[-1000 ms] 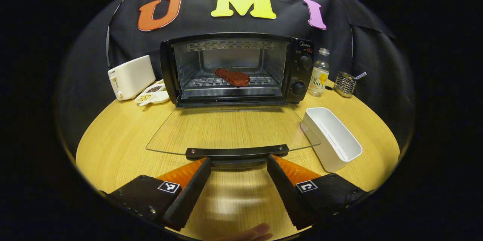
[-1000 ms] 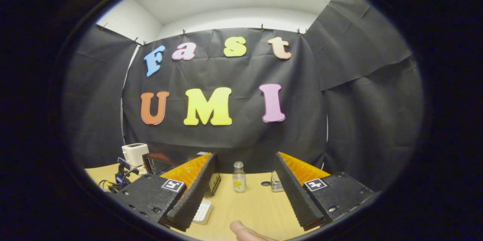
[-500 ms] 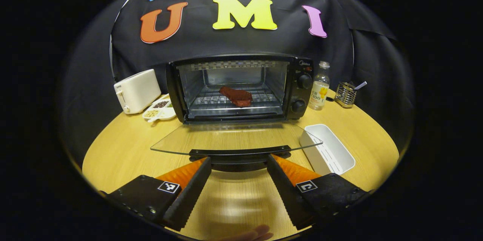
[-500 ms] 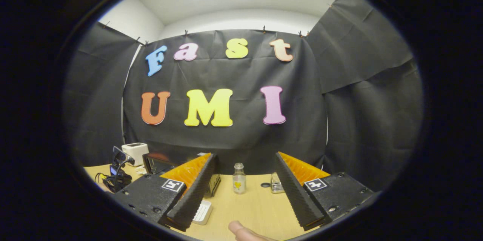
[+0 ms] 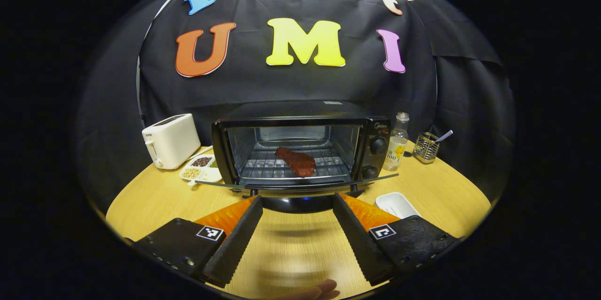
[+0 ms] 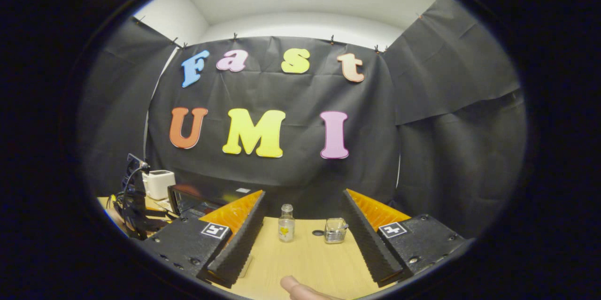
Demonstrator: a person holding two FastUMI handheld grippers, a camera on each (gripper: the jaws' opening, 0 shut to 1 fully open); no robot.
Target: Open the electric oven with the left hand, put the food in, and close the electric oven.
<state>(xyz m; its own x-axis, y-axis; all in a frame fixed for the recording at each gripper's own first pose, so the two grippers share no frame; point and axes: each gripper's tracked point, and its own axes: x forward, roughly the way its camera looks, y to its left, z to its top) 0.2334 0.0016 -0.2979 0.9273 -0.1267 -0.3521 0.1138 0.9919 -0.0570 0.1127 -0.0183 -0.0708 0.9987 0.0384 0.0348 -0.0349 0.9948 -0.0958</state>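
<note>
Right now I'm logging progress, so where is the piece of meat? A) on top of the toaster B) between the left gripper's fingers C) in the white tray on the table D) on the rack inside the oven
D: the piece of meat lies on the wire rack inside the oven, door not yet shut.

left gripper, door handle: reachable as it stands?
Probably yes. The left gripper is open, its fingers either side of the door handle, which sits right at the tips. Nothing lies between them; whether the fingers touch it is unclear.
</note>
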